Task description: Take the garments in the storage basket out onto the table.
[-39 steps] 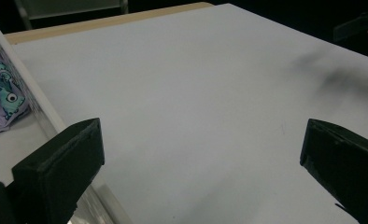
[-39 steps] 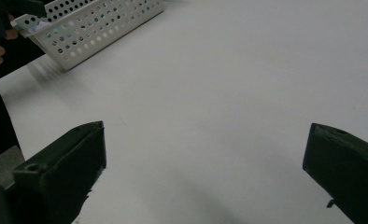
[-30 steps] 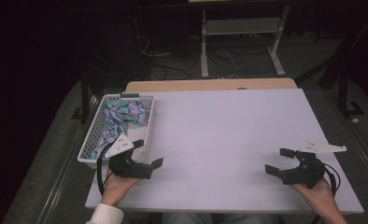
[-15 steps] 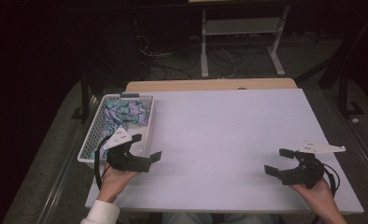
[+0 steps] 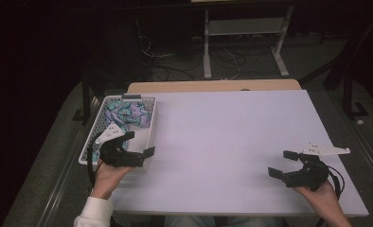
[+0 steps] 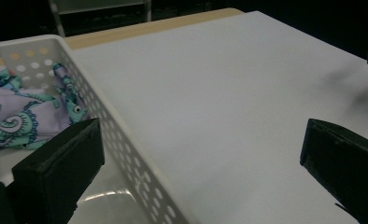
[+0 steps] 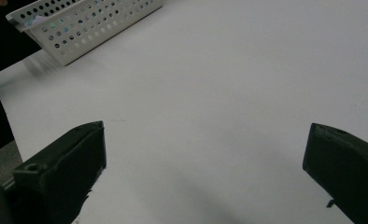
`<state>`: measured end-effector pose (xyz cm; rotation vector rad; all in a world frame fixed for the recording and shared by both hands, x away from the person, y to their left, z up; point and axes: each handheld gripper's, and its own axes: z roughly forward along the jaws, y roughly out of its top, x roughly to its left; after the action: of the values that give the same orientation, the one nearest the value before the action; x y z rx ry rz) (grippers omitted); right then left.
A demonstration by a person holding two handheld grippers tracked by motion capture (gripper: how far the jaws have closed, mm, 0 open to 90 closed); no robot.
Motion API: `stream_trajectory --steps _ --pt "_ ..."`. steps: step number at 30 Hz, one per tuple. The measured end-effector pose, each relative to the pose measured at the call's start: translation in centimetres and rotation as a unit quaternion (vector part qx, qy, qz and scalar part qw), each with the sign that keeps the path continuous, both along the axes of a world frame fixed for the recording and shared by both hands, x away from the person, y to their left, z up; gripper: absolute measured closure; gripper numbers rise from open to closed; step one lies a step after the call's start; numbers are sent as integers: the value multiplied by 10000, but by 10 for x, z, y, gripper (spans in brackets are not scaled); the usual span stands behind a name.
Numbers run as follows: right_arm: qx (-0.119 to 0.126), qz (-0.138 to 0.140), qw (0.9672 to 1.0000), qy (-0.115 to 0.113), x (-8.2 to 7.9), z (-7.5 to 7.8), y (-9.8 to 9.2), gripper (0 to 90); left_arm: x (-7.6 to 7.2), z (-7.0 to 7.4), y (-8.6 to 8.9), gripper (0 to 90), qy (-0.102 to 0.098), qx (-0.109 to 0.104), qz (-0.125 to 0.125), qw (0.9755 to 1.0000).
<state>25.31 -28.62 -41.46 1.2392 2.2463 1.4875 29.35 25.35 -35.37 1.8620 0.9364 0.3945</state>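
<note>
Over the near end of the basket, my left gripper straddles its inner wall.

From the left gripper (image 5: 138, 143), jaws spread wide and holding nothing, I judge the patterned cloth (image 5: 127, 113) lies ahead and to the basket's far end; one jaw hangs inside the white basket (image 6: 126, 140), the other over the bare table (image 5: 232, 132). The basket's long axis runs away from me, so I would reach along it. That cloth (image 6: 18, 119) looks soft and crumpled, lilac with teal curls; the basket is rigid perforated plastic, the table matte and smooth. My right gripper (image 5: 284, 164), equally wide open and empty, sits well apart from the basket.
</note>
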Motion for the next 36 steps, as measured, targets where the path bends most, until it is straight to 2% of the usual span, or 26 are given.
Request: stream_trajectory --steps 5,15,25,36 --pt "-4 -7 10000 -1 0 0 0 0 4 3 6 0 27 73 75 9999" --pt "-3 -20 10000 5 0 0 0 0 13 17 16 0 -5 158 131 9998" --pt "-8 -13 10000 3 0 0 0 0 23 25 27 0 60 151 263 9995" --pt "-30 -7 10000 13 0 -1 1 0 36 30 35 0 138 436 389 9982"
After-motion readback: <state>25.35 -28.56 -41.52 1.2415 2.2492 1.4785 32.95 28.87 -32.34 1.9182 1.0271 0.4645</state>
